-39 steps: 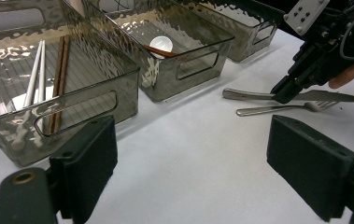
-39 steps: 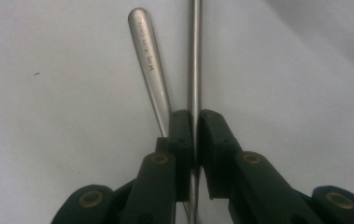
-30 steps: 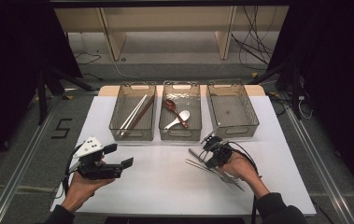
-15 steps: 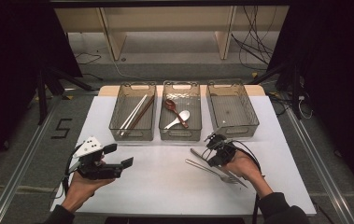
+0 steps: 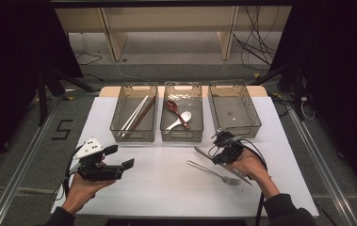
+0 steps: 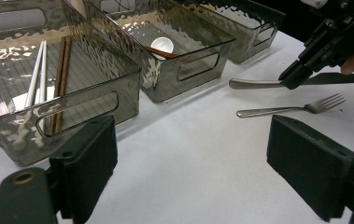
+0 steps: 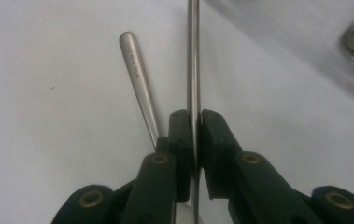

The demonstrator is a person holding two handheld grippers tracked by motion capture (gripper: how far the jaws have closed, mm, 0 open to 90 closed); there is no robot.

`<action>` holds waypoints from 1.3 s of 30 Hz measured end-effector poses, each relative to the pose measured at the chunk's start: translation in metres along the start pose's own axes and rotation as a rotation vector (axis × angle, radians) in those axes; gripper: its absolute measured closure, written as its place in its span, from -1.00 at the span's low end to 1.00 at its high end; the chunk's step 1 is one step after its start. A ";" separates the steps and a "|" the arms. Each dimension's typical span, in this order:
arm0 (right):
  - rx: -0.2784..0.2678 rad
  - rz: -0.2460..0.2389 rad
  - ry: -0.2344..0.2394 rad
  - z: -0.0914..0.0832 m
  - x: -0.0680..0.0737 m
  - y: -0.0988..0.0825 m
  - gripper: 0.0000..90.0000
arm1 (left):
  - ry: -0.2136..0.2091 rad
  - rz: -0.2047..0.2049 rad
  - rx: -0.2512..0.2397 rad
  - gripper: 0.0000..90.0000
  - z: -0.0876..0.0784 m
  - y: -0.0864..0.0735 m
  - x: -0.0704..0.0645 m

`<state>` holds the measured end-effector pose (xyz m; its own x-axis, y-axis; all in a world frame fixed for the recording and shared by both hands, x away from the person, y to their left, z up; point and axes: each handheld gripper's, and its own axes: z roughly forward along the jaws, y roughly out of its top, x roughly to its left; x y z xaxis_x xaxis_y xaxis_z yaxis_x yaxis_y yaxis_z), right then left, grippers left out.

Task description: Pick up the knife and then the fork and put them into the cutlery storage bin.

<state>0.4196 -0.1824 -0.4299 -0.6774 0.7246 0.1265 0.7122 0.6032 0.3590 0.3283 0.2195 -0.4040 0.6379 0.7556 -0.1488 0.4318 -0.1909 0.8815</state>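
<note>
**Pinching the knife, drifting toward the trays**

Clamped in the right gripper [image 7: 195,116]: the knife [image 7: 193,56], seen edge-on, with the jaws pressed together on its thin metal and no gap either side. Just left of the jaws, the fork [image 7: 137,74], flat on the white tabletop [image 5: 166,188], its handle running forward at a slight angle and passing under the left jaw.

Compared with a second ago, little different: same tight grip, hand shifted only slightly toward the trays, knife carried along, fork left where it was. Judged from that, pickup done and transport barely begun. Likely goal: the bare tray [image 5: 235,110] just ahead of the jaws, since the chopsticks tray [image 5: 133,113] and the spoon tray [image 5: 182,113] farther left already hold their own kinds.

Left gripper [image 6: 193,140] idle, jaws spread wide around nothing but bare tabletop, with the trays ahead of them and the fork off to their right.

Hard to settle: whether the knife has cleared the tabletop or rests on it at one end. From above, the blade runs back under the hand and blurs into its shadow. In the right gripper view, the blade and the fork's tines lie behind the jaws, out of sight, and the nearest tray is a blurred corner at upper right.
</note>
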 end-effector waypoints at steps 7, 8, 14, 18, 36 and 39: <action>-0.028 0.011 0.002 -0.005 -0.003 -0.002 0.87 | 0.002 0.000 -0.001 -0.65 0.000 0.000 0.000; -0.029 0.009 0.003 -0.006 -0.003 -0.002 0.86 | 0.002 0.000 -0.001 -0.65 0.000 0.000 0.000; -0.060 0.015 0.014 -0.014 -0.005 -0.002 0.87 | 0.002 0.000 0.000 -0.65 0.000 0.000 0.000; -0.090 0.025 0.022 -0.021 -0.005 -0.001 0.87 | 0.004 -0.004 0.002 -0.65 0.001 0.000 0.001; -0.263 0.109 -0.020 -0.087 -0.047 0.034 0.87 | 0.006 -0.009 0.001 -0.65 0.001 0.000 0.002; -0.272 0.129 -0.046 -0.093 -0.057 0.042 0.87 | 0.005 -0.011 -0.001 -0.65 0.001 0.000 0.001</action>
<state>0.4709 -0.2295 -0.3356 -0.5716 0.8072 0.1475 0.7121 0.3987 0.5779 0.3295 0.2202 -0.4048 0.6297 0.7610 -0.1560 0.4379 -0.1819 0.8804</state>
